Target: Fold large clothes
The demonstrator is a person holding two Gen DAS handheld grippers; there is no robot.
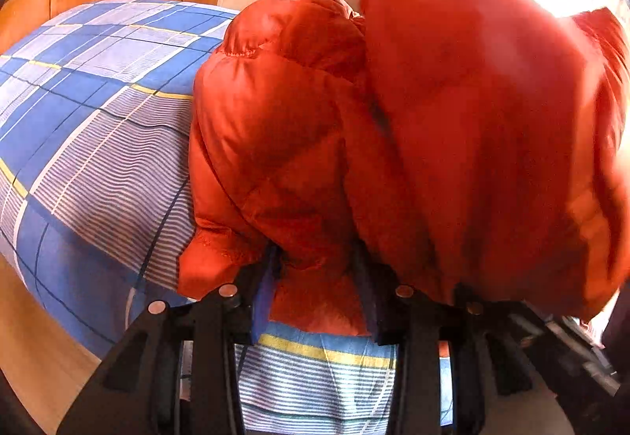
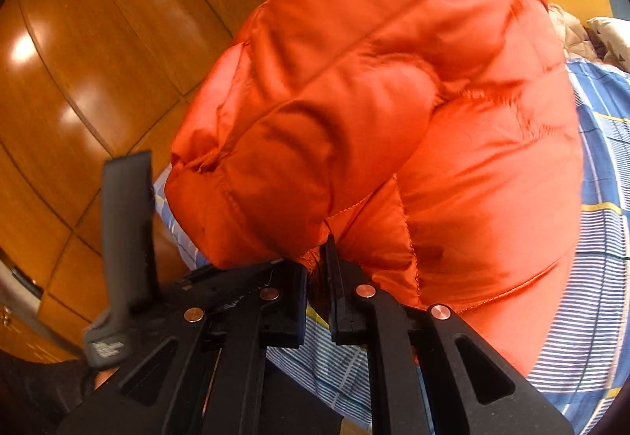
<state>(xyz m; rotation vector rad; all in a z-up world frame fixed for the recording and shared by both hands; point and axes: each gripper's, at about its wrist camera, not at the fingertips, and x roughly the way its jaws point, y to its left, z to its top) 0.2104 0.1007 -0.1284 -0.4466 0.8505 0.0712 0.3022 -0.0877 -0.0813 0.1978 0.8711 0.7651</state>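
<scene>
Orange puffer jacket [image 1: 453, 143] bunched, partly lifted over bed with blue plaid sheet [image 1: 98, 112]. Left tongs [image 1: 319, 277] pinching thick jacket fold. Right tongs [image 2: 317, 269] nearly pressed together, nipping thin jacket edge. Wooden wardrobe [image 2: 98, 73] behind.

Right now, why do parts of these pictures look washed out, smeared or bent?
Left wrist view: window light burns out the upper right corner, and the puffy orange quilted jacket beside it is motion-smeared. Right wrist view: glare spots sit on the glossy wooden wardrobe doors. Both: the fisheye lens curves the blue checked bedsheet.
</scene>
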